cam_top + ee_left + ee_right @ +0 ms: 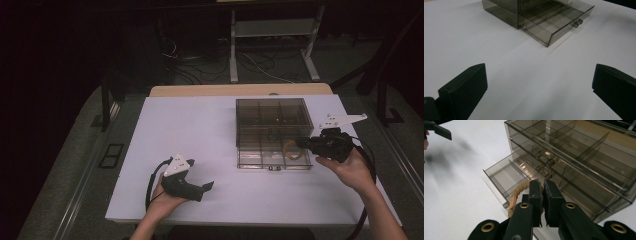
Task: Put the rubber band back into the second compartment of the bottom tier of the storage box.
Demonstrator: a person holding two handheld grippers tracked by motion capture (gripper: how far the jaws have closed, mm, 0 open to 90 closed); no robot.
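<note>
The rope ring [517, 192] is hanging pinched in the right claw [543, 195] over the open bottom drawer [506, 173] of the smoky plastic organizer [272, 131], at the counter's [200, 130] right side. The left claw [197, 187] is resting spread wide, well apart, near the counter's front left.

Black grippers with brass-coloured screws, grey three-cornered top plates and trailing black cables; bare forearms.

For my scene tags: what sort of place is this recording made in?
Probably a lab or workshop recording station: a white-topped table under bright light in a dark room, loose cables on the floor behind, and a metal frame leg beyond.
</note>
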